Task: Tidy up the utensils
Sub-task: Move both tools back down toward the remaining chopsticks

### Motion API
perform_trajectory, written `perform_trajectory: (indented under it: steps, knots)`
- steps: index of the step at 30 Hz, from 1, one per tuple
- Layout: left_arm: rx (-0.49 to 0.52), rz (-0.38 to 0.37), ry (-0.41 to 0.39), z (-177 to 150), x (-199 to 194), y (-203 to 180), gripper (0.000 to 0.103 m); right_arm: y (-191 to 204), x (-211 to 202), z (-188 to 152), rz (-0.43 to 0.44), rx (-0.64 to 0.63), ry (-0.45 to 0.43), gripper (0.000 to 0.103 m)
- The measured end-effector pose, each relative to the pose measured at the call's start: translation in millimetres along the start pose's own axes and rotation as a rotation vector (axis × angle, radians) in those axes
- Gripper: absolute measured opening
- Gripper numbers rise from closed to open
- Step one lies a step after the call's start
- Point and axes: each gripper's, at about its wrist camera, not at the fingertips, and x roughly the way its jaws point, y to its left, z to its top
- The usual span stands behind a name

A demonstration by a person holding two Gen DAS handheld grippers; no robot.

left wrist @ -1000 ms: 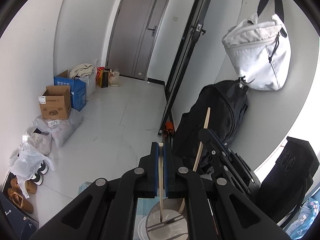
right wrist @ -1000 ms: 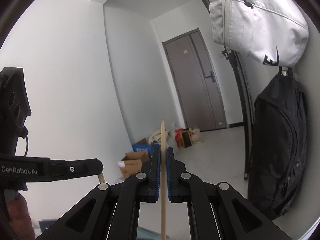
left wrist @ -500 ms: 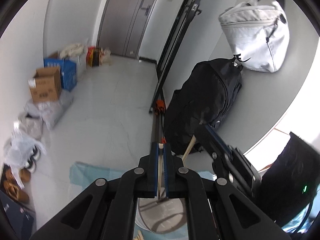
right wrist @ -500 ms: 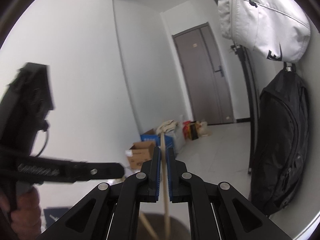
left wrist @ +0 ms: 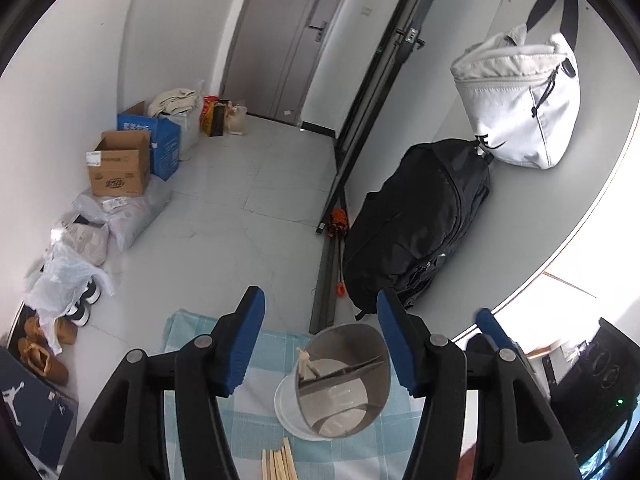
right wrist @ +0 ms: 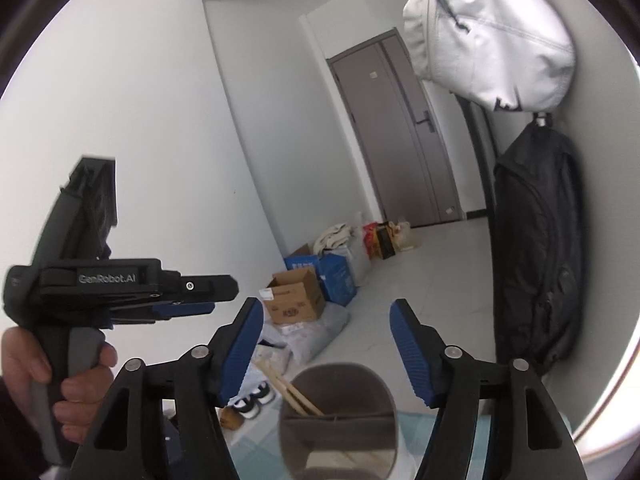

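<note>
A metal utensil holder (left wrist: pixel 344 376) with a divider stands on a blue checked cloth (left wrist: pixel 264 364). Wooden chopsticks (left wrist: pixel 306 362) lean inside its left compartment; they also show in the right wrist view (right wrist: pixel 294 390) in the holder (right wrist: pixel 340 408). Several more chopsticks (left wrist: pixel 278 464) lie on the cloth in front. My left gripper (left wrist: pixel 320 340) is open and empty above the holder. My right gripper (right wrist: pixel 326 348) is open and empty above the holder too. The left gripper's body (right wrist: pixel 120 284) shows at the left in the right wrist view, held by a hand.
A black backpack (left wrist: pixel 416 224) and a white bag (left wrist: pixel 520 96) hang on the wall at the right. Cardboard boxes (left wrist: pixel 120 168), plastic bags and shoes (left wrist: pixel 44 344) line the left wall on the floor. A grey door (left wrist: pixel 288 32) is at the far end.
Both grippers were shut on a chopstick each; both have opened and the chopsticks now stand in the holder. The left gripper has lifted back.
</note>
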Motion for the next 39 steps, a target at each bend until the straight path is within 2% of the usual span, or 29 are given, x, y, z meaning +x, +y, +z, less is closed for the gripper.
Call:
perform_trajectory:
  steps: [3,7,13,14,16,19,25,30,34,36,39]
  knots:
    - [-0.016,0.017,-0.012,-4,-11,3,0.054,5,-15,4,-0.010,-0.013,-0.005,0.073]
    - [-0.021,0.041,-0.045,-12,-28,2,0.066,10,-40,7,-0.016,-0.012,-0.017,0.082]
    - [0.000,0.089,-0.108,-26,-54,-1,0.067,28,-67,8,-0.001,-0.016,-0.022,0.089]
    - [0.005,0.092,-0.115,-29,-57,-1,0.069,32,-71,6,-0.005,-0.027,-0.021,0.091]
    - [0.009,0.096,-0.123,-34,-63,1,0.080,40,-78,2,-0.003,-0.049,-0.021,0.094]
    - [0.018,0.098,-0.137,-43,-71,3,0.081,51,-88,-5,0.002,-0.068,-0.020,0.098]
    - [0.041,0.121,-0.145,-63,-75,10,0.088,60,-100,-23,0.013,-0.060,-0.012,0.103]
    - [0.053,0.138,-0.157,-88,-67,21,0.088,63,-98,-45,0.007,-0.071,0.025,0.103]
    - [0.054,0.174,-0.102,-105,-49,35,0.088,61,-87,-66,-0.014,-0.093,0.072,0.103]
    - [0.048,0.178,-0.043,-114,-31,44,0.088,62,-80,-78,-0.051,-0.130,0.089,0.103]
    - [0.063,0.191,0.025,-126,-10,54,0.088,60,-71,-89,-0.051,-0.150,0.130,0.103]
